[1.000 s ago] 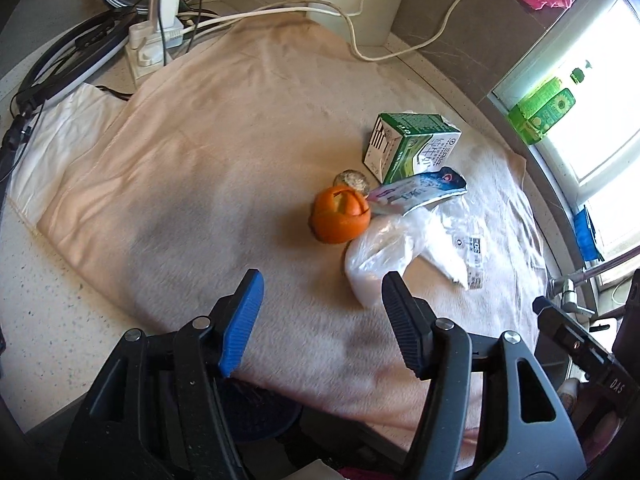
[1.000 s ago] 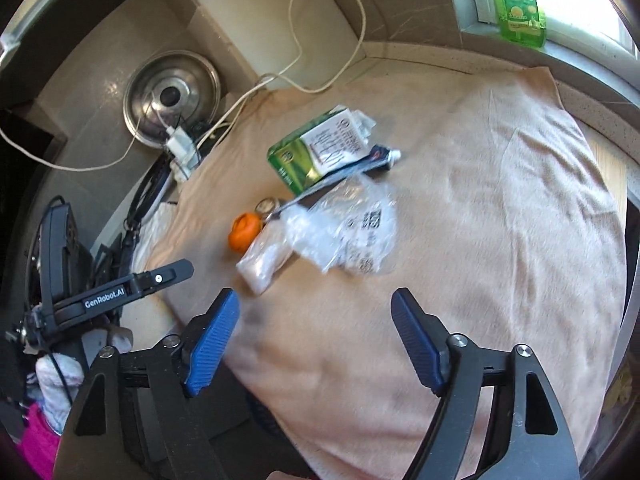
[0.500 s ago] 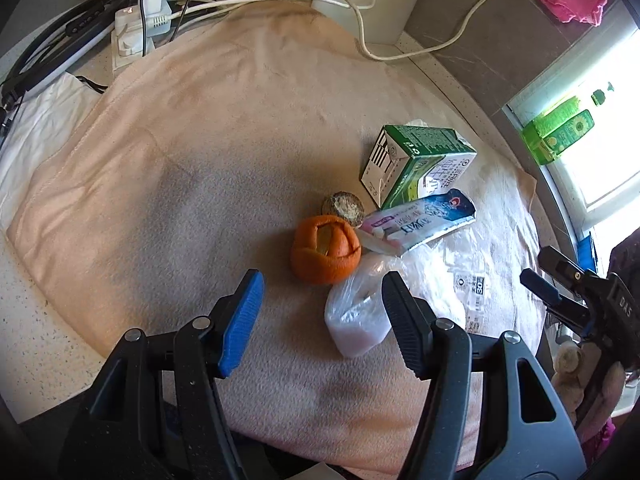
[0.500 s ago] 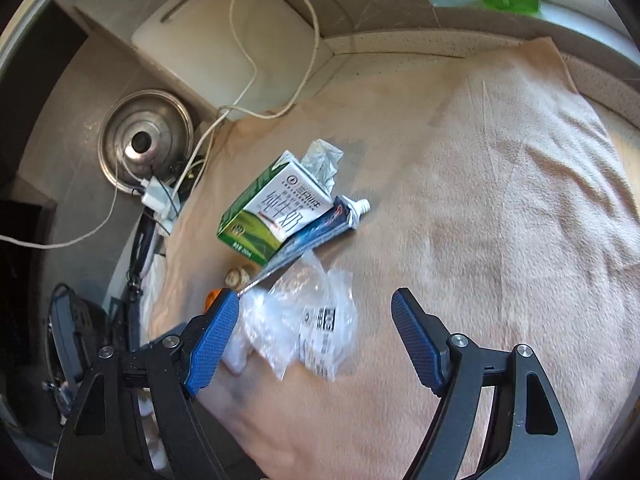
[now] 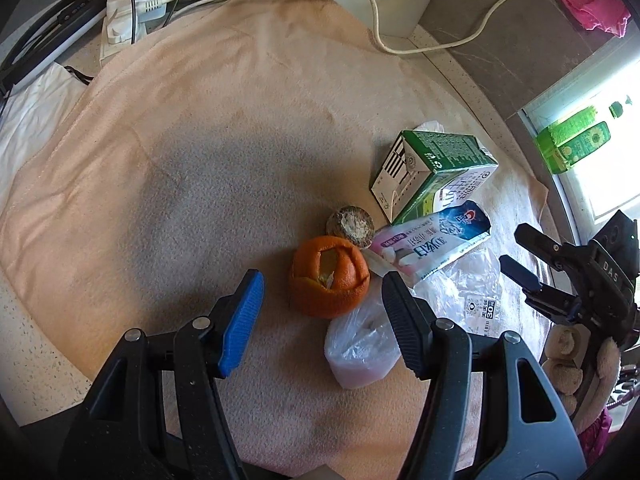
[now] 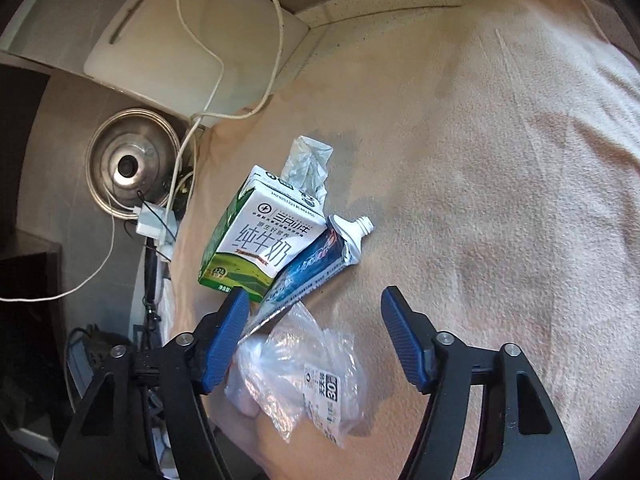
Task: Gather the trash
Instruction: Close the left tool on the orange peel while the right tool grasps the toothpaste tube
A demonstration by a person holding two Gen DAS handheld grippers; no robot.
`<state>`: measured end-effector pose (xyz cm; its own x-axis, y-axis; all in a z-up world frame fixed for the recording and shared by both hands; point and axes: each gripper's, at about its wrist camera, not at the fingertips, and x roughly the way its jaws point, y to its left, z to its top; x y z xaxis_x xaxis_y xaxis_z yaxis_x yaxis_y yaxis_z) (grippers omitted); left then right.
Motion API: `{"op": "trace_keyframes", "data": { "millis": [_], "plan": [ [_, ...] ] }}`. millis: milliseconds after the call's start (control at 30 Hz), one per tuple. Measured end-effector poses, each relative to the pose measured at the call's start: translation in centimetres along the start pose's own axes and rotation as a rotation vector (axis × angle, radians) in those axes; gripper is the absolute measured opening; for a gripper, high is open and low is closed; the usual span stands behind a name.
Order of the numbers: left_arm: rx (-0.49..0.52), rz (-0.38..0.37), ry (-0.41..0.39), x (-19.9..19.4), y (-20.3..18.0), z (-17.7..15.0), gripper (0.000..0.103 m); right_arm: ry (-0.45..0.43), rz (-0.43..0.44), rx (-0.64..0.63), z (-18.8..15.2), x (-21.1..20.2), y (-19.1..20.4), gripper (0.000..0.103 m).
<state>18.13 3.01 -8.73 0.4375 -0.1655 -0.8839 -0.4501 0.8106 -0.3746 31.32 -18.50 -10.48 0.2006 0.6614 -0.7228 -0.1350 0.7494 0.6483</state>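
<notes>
Trash lies in a heap on a beige cloth: an orange peel, a small brown lump, a green and white milk carton, a flattened toothpaste tube and a clear plastic bag. My left gripper is open, its jaws either side of the orange peel, a little short of it. My right gripper is open above the plastic bag, with the carton and tube just beyond. The right gripper also shows at the left wrist view's right edge.
A power strip with white cables and a white sheet lie at the cloth's far left. A steel pot lid and white cutting board stand at the back. Green bottles sit by the window.
Both grippers have moved in toward the trash heap. The orange peel now sits between the left jaws' line; the plastic bag sits under the right gripper. Both stay open.
</notes>
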Motion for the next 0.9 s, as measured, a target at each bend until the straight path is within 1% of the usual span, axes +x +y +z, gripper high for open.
{"op": "trace_keyframes", "data": {
  "millis": [33,200,267,367,433,500,533,567,600,700,900],
  "plan": [
    [-0.002,-0.001,0.003,0.1,0.0,0.1,0.063,0.005,-0.001,0.004,0.2,0.3,0.0,0.063],
    [-0.005,-0.006,0.018,0.7,0.1,0.3,0.063,0.039,0.017,0.046,0.8,1.8,-0.4,0.046],
    [-0.003,-0.009,0.021,0.9,0.0,0.3,0.063,0.049,0.028,0.065,1.0,2.3,-0.6,0.043],
    [-0.012,-0.010,0.016,1.1,0.1,0.3,0.063,0.052,0.020,0.086,1.2,3.2,-0.9,0.043],
    [-0.022,-0.018,0.016,1.3,0.2,0.3,0.057,0.048,0.021,0.095,1.3,3.5,-1.1,0.042],
    [-0.017,-0.016,0.018,1.5,0.1,0.2,0.052,0.044,0.008,0.092,1.5,3.8,-1.2,0.036],
    [-0.013,-0.017,0.017,1.5,0.1,0.2,0.051,0.043,-0.002,0.093,1.7,3.9,-1.1,0.034],
    [-0.008,-0.019,0.015,1.5,0.0,0.1,0.047,0.044,-0.005,0.093,1.7,4.0,-1.1,0.032],
    [-0.004,-0.015,0.013,1.5,-0.1,0.1,0.047,0.043,-0.015,0.092,1.7,4.1,-1.1,0.029],
    [0.005,-0.010,0.004,1.4,-0.2,0.0,0.045,0.037,-0.018,0.102,1.8,4.3,-1.1,0.026],
    [0.000,-0.009,-0.019,0.5,0.0,0.0,0.040,0.008,0.012,0.141,1.7,3.6,-1.6,0.020]
  ]
}}
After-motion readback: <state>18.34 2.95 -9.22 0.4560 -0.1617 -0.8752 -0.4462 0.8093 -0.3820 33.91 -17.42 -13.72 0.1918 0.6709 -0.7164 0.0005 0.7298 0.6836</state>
